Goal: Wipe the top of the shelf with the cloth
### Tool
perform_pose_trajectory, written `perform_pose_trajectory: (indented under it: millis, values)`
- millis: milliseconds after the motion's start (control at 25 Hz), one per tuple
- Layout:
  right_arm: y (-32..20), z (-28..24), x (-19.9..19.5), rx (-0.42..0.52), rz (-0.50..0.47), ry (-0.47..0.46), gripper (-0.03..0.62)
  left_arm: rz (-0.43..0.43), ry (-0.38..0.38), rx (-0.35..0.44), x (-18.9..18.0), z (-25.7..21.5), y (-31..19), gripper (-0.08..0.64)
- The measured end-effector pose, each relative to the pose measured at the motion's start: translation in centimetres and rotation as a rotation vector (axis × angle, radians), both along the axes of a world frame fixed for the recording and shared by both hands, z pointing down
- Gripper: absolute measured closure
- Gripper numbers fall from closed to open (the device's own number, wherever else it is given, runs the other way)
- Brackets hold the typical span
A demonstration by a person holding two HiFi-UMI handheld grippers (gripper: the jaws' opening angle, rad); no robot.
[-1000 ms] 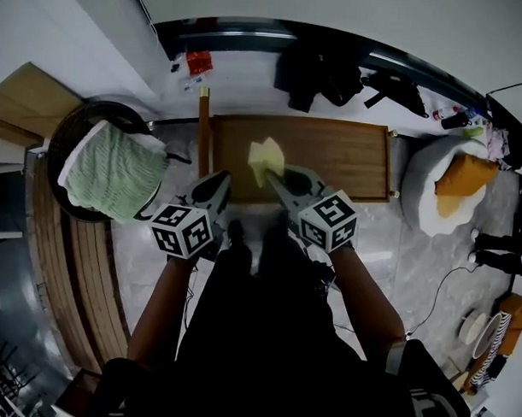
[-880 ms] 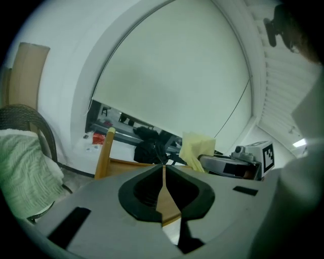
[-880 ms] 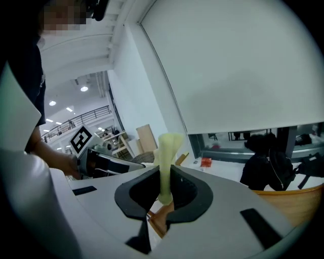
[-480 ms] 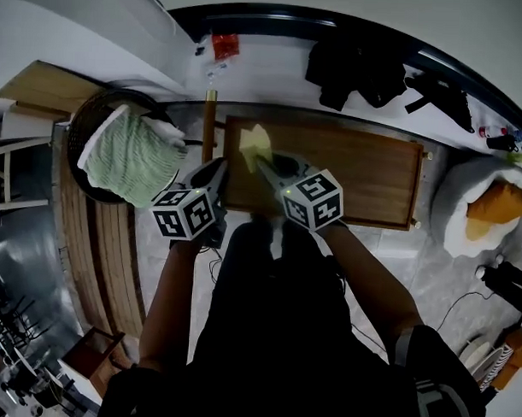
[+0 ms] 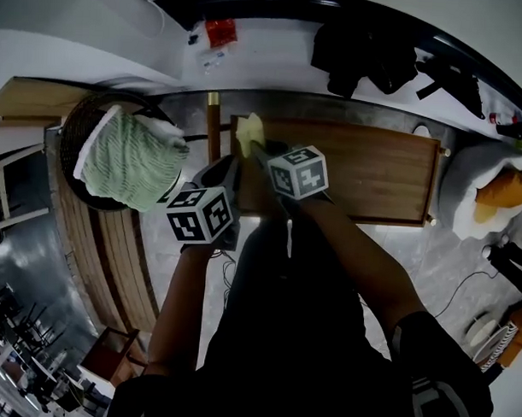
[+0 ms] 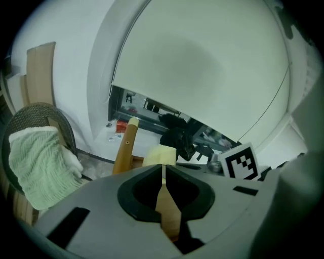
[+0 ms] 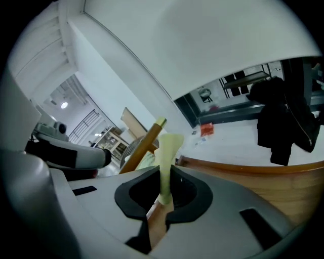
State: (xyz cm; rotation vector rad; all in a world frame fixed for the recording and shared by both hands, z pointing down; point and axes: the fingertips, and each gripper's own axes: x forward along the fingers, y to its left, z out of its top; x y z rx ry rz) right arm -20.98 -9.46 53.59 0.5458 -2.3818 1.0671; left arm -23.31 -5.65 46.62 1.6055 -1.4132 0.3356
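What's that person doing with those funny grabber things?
A person stands over a wooden shelf, holding a gripper in each hand. The right gripper is shut on a yellow cloth and holds it at the left end of the shelf's top. The left gripper is shut on nothing and hangs by the shelf's near left corner. Whether the cloth presses on the wood can't be told.

One wooden shelf [image 5: 373, 169], one yellow cloth [image 5: 249, 130], two grippers, namely left gripper [image 5: 227, 168] and right gripper [image 5: 257, 149], one basket [image 5: 73, 124], one green towel [image 5: 126, 160], one orange cushion [image 5: 505, 190]
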Motion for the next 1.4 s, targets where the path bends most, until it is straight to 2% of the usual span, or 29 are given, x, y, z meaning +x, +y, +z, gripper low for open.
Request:
perform_pose_trajectory:
  millis: [200, 320, 480, 600, 1080, 1400]
  values:
    - [0.0, 3.7, -2.3, -0.032, -0.06, 0.043, 0.551, 0.023, 0.028, -0.004, 0.0, 0.1, -1.1, 0.548]
    - [-0.4, 5.3, -3.1, -0.046, -0.057, 0.072, 0.551, 0.026, 0.051, -0.007, 0.5, -0.1, -0.9, 0.548]
    - [-1.0, 7.0, -3.2, -0.048, -0.049, 0.12, 0.551, 0.048, 0.038, -0.017, 1.2, 0.3, -0.5, 0.548]
    - [-1.0, 8.2, -3.1, -0.059, -0.048, 0.156, 0.551, 0.029, 0.024, -0.029, 0.7, 1.2, -1.1, 0.548]
    - [-1.7, 9.4, 0.1, -0.05, -0.033, 0.286, 0.551, -0.004, 0.005, -0.085, 1.7, 3.8, -2.2, 0.548]
    - [-3.0, 9.3, 5.2, -0.036, 0.012, 0.31, 0.551, 0.032, 0.023, -0.098, 5.5, 4.7, -2.6, 0.548]
